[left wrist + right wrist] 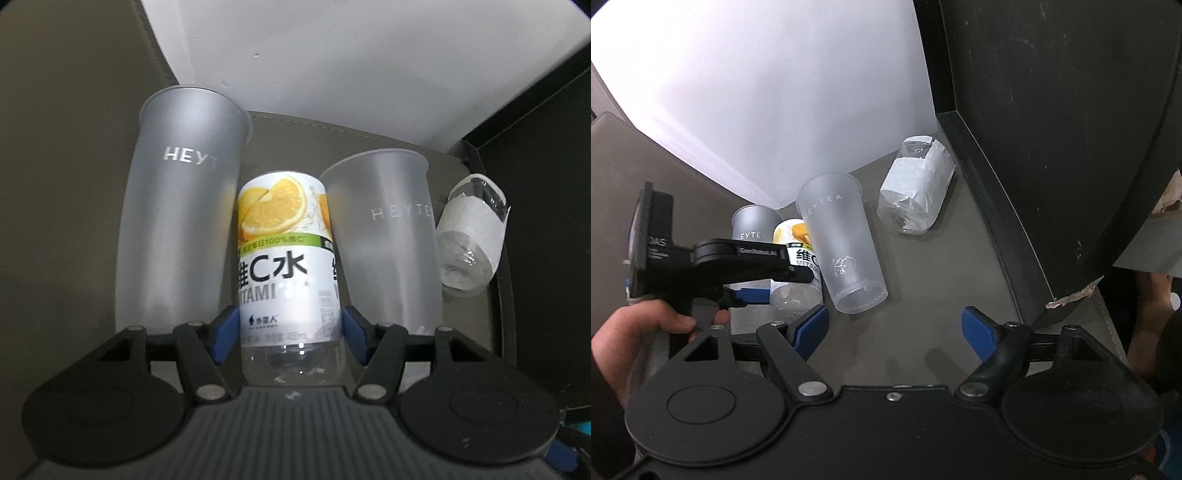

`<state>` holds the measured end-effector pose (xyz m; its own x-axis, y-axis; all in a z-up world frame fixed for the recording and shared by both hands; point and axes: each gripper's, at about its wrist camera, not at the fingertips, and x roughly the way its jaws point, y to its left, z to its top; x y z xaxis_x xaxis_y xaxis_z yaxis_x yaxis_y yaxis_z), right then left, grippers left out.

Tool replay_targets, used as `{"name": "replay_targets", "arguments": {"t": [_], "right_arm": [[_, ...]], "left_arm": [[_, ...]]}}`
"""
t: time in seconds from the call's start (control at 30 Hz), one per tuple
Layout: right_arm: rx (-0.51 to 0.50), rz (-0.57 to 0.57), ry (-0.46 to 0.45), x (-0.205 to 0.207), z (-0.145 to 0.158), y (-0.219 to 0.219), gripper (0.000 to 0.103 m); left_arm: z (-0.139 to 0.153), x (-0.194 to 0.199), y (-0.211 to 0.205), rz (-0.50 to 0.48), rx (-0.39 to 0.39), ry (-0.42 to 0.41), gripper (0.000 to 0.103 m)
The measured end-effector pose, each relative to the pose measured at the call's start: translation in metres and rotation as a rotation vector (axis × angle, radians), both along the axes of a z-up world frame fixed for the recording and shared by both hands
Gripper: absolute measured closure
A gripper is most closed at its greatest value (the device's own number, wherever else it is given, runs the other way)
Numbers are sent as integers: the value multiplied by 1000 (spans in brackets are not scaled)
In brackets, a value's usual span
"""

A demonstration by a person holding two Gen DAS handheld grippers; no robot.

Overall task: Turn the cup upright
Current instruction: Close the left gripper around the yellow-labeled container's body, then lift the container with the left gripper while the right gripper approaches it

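The left gripper [290,334] pinches the vitamin bottle [284,258] (orange label) between two frosted cups [184,206] near the tabletop's [923,332] back edge; the right gripper [895,330] is spread, holding nothing.

Left view close behind bottle [288,266]; right higher, sharing bottle [799,258]

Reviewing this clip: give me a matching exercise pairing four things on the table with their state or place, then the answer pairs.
Things:
1. vitamin C bottle
2. taller frosted cup
3. bottle with white label
4. right gripper

States:
A. open, nothing between its fingers
B. standing upright beside the vitamin bottle, at the far left
C. between the left gripper's blue fingers
D. lying tilted near the dark panel

Pairs: 1-C, 2-B, 3-D, 4-A
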<state>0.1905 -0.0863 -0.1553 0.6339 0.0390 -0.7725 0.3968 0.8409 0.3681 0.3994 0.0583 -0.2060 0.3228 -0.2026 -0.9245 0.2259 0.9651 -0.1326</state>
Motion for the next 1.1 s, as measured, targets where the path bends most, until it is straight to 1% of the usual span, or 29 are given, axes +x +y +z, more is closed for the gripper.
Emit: {"name": "replay_targets", "arguments": {"t": [0.07, 0.1, 0.2, 0.3, 0.4, 0.47, 0.53, 0.67, 0.83, 0.97, 1.1], "right_arm": [[2, 2, 1, 0, 0, 0, 24], [2, 3, 2, 0, 0, 0, 24], [-5, 6, 3, -1, 1, 1, 24], [-2, 5, -3, -2, 2, 0, 24], [7, 1, -1, -2, 2, 0, 24], [12, 4, -3, -3, 3, 0, 24], [18, 2, -6, -3, 3, 0, 24], [44, -11, -8, -4, 3, -1, 24], [79, -18, -16, -7, 3, 0, 24], [85, -14, -33, -8, 7, 2, 24], [96, -11, -46, -11, 9, 4, 24]], "left_arm": [[-5, 3, -2, 8, 6, 22, 43], [-6, 2, -4, -1, 26, 6, 43], [-8, 4, -9, -5, 51, -4, 43], [-7, 5, -8, -4, 51, 3, 43], [-6, 6, -4, 6, 26, 25, 43], [-4, 7, -6, 12, 24, 18, 43], [1, 6, -5, 8, 26, 7, 43], [5, 8, -5, 9, 24, 11, 43], [20, -2, -1, 0, 20, -5, 43], [31, -12, -2, -38, 16, -20, 43], [41, -22, -3, -89, 16, -12, 43]]}}
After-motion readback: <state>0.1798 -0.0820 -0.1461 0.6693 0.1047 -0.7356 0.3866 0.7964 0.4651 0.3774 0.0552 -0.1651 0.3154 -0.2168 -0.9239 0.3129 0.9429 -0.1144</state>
